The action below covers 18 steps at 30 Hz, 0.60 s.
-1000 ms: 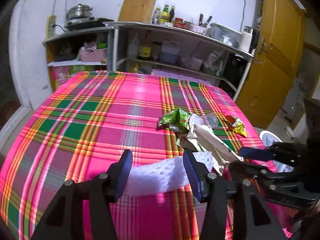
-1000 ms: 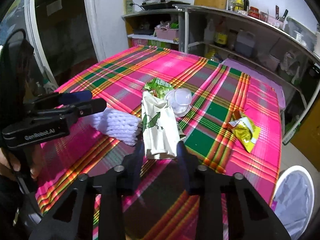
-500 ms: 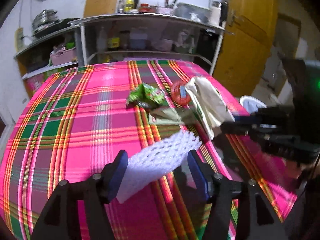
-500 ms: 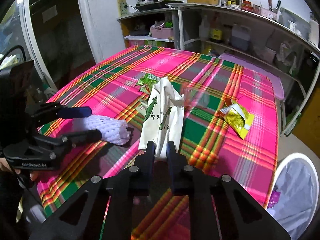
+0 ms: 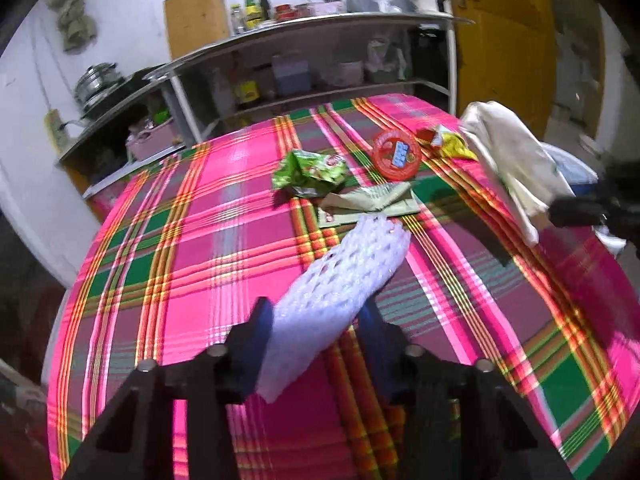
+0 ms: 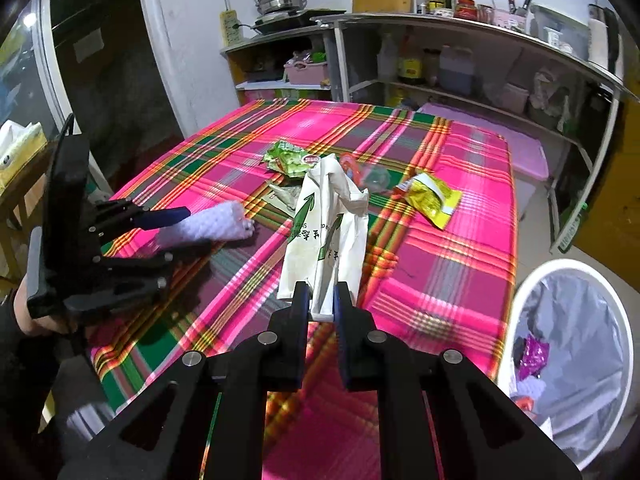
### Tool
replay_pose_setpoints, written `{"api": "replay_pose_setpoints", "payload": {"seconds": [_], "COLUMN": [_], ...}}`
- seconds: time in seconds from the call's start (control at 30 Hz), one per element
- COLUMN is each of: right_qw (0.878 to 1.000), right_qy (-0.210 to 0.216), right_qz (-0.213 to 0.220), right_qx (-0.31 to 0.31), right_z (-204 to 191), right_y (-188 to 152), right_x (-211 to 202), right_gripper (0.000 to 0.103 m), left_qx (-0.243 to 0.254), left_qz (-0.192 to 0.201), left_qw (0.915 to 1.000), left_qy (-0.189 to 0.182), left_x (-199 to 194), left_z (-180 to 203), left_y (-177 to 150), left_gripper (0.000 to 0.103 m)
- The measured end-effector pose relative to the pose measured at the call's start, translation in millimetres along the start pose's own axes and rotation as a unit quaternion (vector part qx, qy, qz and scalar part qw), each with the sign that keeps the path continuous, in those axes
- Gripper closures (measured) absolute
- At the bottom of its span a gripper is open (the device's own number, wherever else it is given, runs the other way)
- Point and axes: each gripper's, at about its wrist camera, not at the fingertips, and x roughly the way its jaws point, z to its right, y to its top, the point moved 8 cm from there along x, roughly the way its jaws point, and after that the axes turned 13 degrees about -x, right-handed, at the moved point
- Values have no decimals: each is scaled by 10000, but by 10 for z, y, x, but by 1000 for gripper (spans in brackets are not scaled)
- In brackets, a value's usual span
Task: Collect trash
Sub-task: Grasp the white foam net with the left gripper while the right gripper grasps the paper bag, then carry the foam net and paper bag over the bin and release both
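Left gripper (image 5: 316,316): jaws pinching the white foam net sleeve (image 5: 340,276) at its near end; the sleeve sticks out forward and is lifted off the cloth, as the right wrist view shows it held above the table edge (image 6: 212,226)
Right gripper (image 6: 320,300): jaws pressed close on the lower edge of the white paper bag (image 6: 326,236), which stands up tall from the fingers, crumpled at the top, with green arrows and print on its side
White paper bag, left view (image 5: 516,168): hangs in the air at the right side of the table, above the cloth
Tablecloth (image 5: 200,240): pink, green and yellow plaid, covers the whole table
Green snack wrapper (image 5: 310,170): lies crumpled on the cloth near the middle
Flat beige packet (image 5: 366,204): lies on the cloth just in front of the green wrapper, near the far tip of the foam sleeve
Red round lid (image 5: 396,154): on the cloth beyond the beige packet
Yellow wrapper (image 6: 430,198): lies on the cloth towards the right edge, apart from the bag
Trash bin (image 6: 572,364): white rim, grey liner, stands on the floor beside the table's right edge; a purple wrapper (image 6: 534,354) lies inside
Shelves (image 6: 460,64): behind the table, holding bottles and containers
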Motion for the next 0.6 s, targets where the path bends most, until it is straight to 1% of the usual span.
{"api": "replay_pose_setpoints", "payload": {"seconds": [0.03,0.1,0.17,0.3,0.4,0.6], "right_qw": [10000,9999,9999,9995,9988,9963], "right_qy": [-8,-31,-66,-178,-276,-530], "right_qz": [23,85,129,213,297,464], "right_qx": [16,50,81,177,275,489], "right_z": [3,16,37,103,168,356], "right_y": [-9,-41,-72,-156,-243,-407], "right_x": [-31,-107,-178,-343,-514,-884], "right_gripper": [90,90,90,90,90,90], "left_qx": [-143,-401,-678,-1083,-1306,-1354], "left_qz": [23,85,171,332,446,675], "left_qw": [9999,9991,9972,9922,9870,9798], "left_qy": [-31,-90,-246,-525,-827,-1311], "left_x": [-35,-105,-209,-428,-608,-952], "left_z": [-15,-52,-33,82,279,765], "left_y": [3,17,7,-33,-44,9], "left_gripper": [67,76,82,83,83,83]}}
